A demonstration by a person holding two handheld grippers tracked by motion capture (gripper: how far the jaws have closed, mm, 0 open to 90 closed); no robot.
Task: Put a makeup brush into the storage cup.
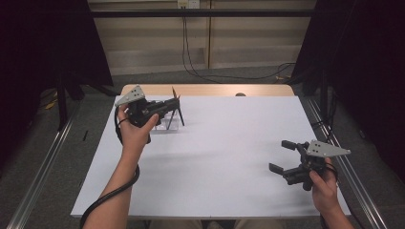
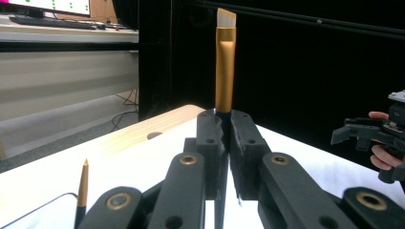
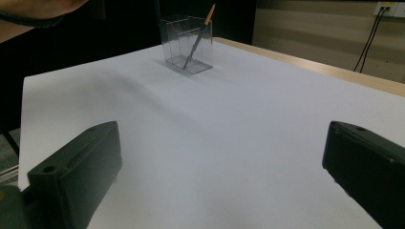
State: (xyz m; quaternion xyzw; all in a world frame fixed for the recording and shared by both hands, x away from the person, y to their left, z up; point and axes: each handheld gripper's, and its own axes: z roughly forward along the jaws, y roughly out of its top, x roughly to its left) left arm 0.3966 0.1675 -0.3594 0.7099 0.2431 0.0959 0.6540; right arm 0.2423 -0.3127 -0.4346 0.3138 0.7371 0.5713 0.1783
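Note:
My left gripper [image 1: 173,107] is at the far left of the table, shut on a brush [image 1: 178,107] held roughly upright. In the left gripper view the jaws [image 2: 225,119] are closed on its dark handle. Its gold ferrule [image 2: 224,71] and white bristles rise above them. Just below and beside it a clear holder [image 1: 165,128] stands on the white sheet, with a second brush [image 3: 198,38] leaning inside it. My right gripper [image 1: 281,155] hovers open near the right edge, far from the holder [image 3: 187,45], with nothing between its jaws [image 3: 224,157].
A white sheet [image 1: 215,157] covers most of the wooden table [image 1: 210,89]. Metal rails run along both sides on the floor. Black curtains stand left and right, and cables lie on the floor beyond the far edge.

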